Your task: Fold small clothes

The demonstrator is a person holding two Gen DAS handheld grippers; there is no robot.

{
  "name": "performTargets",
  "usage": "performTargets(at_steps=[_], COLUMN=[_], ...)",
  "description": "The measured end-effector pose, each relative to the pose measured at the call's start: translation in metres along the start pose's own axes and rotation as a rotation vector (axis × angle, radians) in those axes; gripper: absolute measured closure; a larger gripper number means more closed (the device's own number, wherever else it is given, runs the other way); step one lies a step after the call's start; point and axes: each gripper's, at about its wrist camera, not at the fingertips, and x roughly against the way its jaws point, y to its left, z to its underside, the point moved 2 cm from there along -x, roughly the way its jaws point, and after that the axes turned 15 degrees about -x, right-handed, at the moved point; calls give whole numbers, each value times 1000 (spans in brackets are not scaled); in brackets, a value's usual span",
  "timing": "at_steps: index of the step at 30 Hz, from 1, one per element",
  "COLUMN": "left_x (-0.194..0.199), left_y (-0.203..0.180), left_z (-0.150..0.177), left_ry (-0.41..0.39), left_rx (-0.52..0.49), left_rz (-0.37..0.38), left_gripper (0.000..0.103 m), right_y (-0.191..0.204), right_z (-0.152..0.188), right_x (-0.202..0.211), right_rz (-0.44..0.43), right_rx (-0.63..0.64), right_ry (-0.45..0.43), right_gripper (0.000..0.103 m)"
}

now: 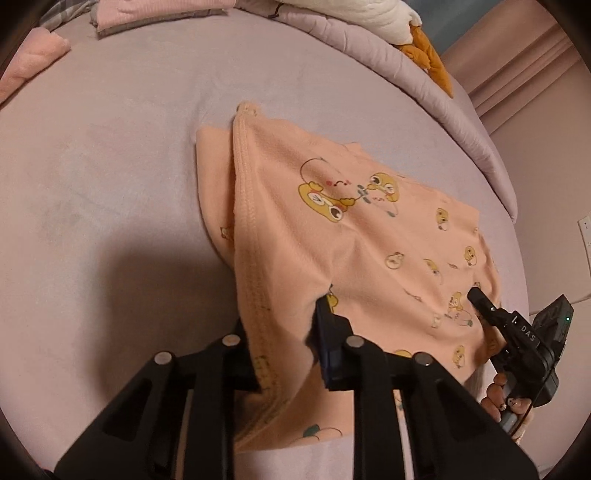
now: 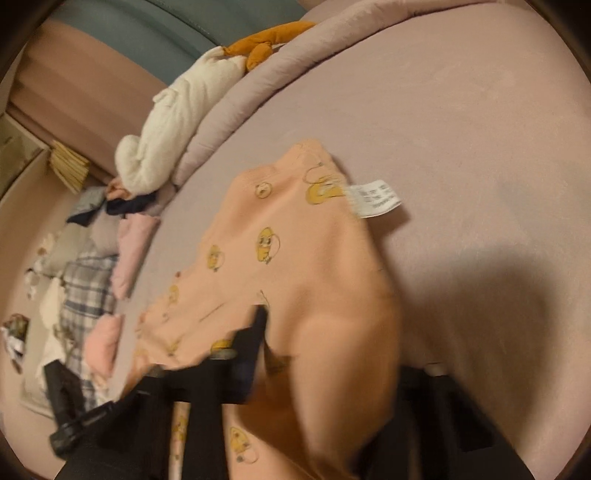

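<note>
Both pinched on the peach garment [image 1: 354,229] mid-bed [image 1: 110,184]: left gripper [image 1: 291,325] on the ribbed hem, right gripper [image 2: 317,332] on the opposite edge. I'm mid-fold; next, carry both edges over evenly.

The baby garment [image 1: 354,236] is peach-orange, printed with yellow cartoon ducks outlined in dark lines; its care label [image 2: 375,198] is white. The bed sheet [image 1: 110,177] is pale mauve. At 12 o'clock in the left wrist view lie a white plush [image 1: 373,14] with orange-brown feet and a pink folded cloth [image 1: 159,14]. Both grippers are black
</note>
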Motion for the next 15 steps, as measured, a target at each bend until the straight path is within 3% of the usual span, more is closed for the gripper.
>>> performTargets(at_steps=[5,12,15], left_x=[21,28,23], left_y=[-16,-46,-53], left_z=[8,35,43], left_ry=[10,60,88], left_rx=[-23,-53,-71], left_rz=[37,95,96], left_gripper=[84,81,75], right_y=[8,16,15], right_z=[7,12,12], right_x=[31,74,85], right_rz=[-45,33,77], right_rx=[17,88,107], right_ry=[-43,-115,-130], right_gripper=[88,88,88])
